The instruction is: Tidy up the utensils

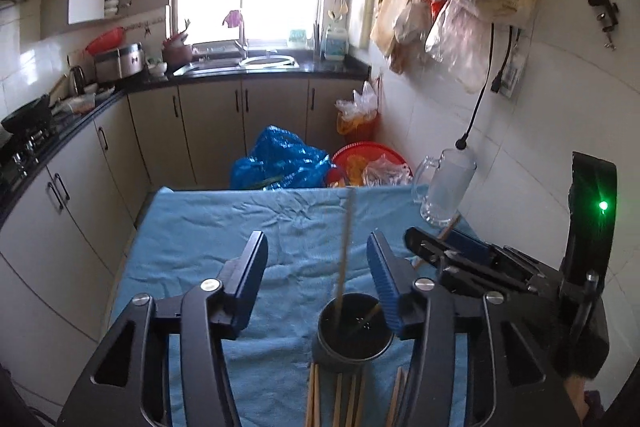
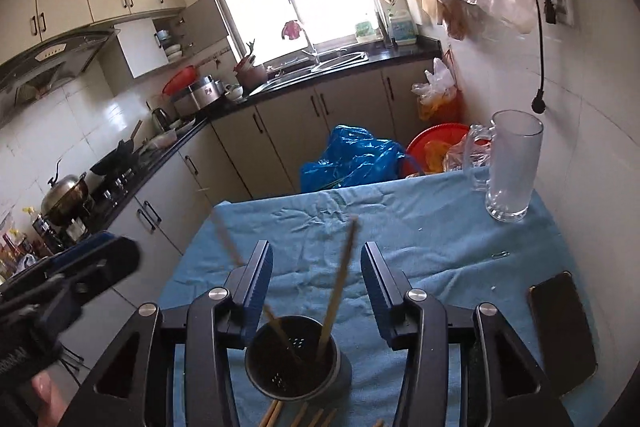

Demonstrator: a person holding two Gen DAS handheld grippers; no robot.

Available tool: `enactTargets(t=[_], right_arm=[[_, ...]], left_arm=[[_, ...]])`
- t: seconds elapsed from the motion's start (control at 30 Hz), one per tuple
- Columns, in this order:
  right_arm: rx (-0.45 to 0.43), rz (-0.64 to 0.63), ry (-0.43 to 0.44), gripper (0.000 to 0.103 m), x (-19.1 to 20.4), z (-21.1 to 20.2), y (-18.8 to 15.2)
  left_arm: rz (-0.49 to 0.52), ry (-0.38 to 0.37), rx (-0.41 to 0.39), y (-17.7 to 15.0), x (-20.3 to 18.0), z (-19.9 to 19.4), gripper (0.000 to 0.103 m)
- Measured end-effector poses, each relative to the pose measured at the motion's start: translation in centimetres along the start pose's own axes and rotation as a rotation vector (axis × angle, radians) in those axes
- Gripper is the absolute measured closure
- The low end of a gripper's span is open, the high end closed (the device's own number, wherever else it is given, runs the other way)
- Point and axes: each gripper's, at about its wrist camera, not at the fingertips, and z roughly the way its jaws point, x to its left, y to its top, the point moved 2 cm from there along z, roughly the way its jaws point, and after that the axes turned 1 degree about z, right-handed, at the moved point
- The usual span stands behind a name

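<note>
Chopsticks, pale wood, thin: two stand tilted in the dark perforated metal holder, one long chopstick leaning right, another leaning left. Loose chopsticks lie flat on the blue cloth over the counter, just in front of the holder; at least five, ends cropped. Left gripper jaws spread, empty. Right gripper jaws spread, empty. One glass mug far right corner, one phone near the right edge.
</note>
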Motion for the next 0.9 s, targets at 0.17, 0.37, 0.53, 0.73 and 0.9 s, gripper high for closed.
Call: enactTargets(t=[0.17, 0.37, 0.53, 0.73, 0.9], right_arm=[[-0.012, 0.007, 0.0, 0.043, -0.4, -3.3, -0.2], [0.087, -0.011, -0.024, 0.034, -2.0, -6.7, -3.8], [0.26, 0.0, -0.039, 0.033, -4.6, -7.4, -9.7], [0.418, -0.002, -0.012, 0.045, -6.2, -6.5, -17.4], [0.476, -0.006, 0.034, 0.063, -5.2, -4.8, -21.1]], left_arm=[[0.011, 0.021, -0.038, -1.4, 0.8, -3.3, 0.042], [0.0, 0.03, 0.022, -6.2, 2.7, -4.6, 0.037], [-0.024, 0.014, 0.156, -12.5, 4.1, -2.4, 0.037], [-0.035, -0.029, 0.331, -19.9, 4.2, 1.5, 0.048], [0.022, -0.055, 0.427, -23.4, 2.8, 3.7, 0.074]])
